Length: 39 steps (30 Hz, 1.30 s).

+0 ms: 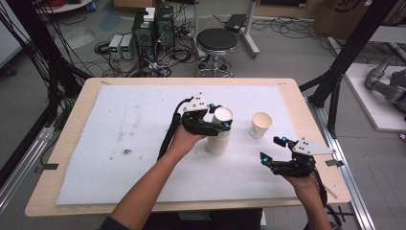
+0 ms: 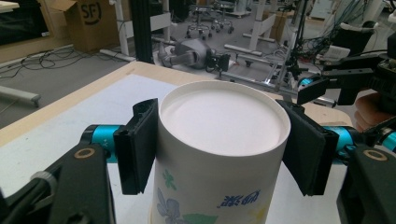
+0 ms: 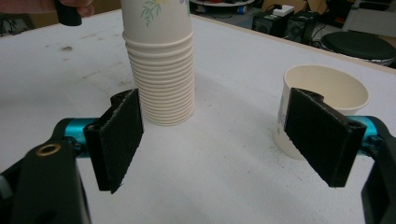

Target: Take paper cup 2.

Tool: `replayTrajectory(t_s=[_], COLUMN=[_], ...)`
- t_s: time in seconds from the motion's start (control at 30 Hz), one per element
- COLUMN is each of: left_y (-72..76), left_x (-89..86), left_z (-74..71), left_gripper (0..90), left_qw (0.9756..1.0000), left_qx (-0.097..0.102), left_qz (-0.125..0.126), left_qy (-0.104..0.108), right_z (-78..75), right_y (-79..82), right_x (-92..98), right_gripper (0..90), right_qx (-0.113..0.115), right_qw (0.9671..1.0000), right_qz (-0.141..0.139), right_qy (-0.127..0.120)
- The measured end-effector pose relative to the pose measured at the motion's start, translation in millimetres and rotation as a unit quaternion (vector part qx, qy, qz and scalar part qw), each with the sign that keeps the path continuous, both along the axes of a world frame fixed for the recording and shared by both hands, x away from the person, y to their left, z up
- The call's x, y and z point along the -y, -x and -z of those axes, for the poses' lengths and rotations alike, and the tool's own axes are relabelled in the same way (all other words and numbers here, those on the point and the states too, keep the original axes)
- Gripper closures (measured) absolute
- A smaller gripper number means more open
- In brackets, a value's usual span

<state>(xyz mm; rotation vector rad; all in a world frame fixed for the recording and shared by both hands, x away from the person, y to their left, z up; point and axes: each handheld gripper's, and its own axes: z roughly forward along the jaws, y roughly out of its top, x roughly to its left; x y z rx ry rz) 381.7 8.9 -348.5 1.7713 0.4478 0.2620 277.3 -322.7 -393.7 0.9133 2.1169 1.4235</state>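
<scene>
Your left claw (image 1: 221,125) pinches the top cup (image 2: 219,154) of the stack (image 3: 161,77) mid-bench; lifting may drag neighbours, perhaps toppling it. Your right claw (image 1: 272,149) stands spread beside the single cup (image 1: 260,124).

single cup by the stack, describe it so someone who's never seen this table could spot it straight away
Start at the white mat on the wooden table and find the tall stack of upside-down paper cups near its middle, its top cup clamped in the left gripper. To the right of the stack stands the single cup. It alone is upright, mouth open, with nothing touching it.
</scene>
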Motion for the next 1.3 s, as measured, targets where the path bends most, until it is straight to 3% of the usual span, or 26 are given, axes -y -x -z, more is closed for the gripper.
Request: replayTrajectory(t_s=[0.47, 0.77, 0.93, 1.13, 1.3], left_y=[2.8, 11.0, 16.0, 23.0, 31.7], left_x=[-4.3, -12.5, -19.4, -37.9, -58.8], left_z=[-28.2, -54.4, -67.9, -71.6, -63.5], left_gripper=[33.9, 34.3, 34.4, 34.5, 34.4], left_qw=[0.9995, 0.9981, 0.9971, 0.9964, 0.9961], left_qx=[0.012, 0.035, 0.045, 0.043, 0.04], left_qz=[-0.003, 0.003, -0.006, -0.015, -0.024], left_qy=[0.03, 0.05, 0.061, 0.071, 0.075], right_z=[-0.9, -0.3, 0.0, 0.6, 1.3], right_y=[0.7, 0.6, 0.9, 0.4, -0.1], right_x=[-0.2, -1.2, -2.7, -3.6, -5.3], right_gripper=[20.4, 20.4, 20.4, 20.4, 20.4], right_qx=[-0.001, -0.002, -0.005, -0.005, -0.006], right_qw=[1.0, 1.0, 1.0, 1.0, 0.9999], right_qz=[-0.001, -0.004, -0.005, -0.008, -0.014], right_qy=[-0.002, -0.002, -0.001, -0.001, 0.001])
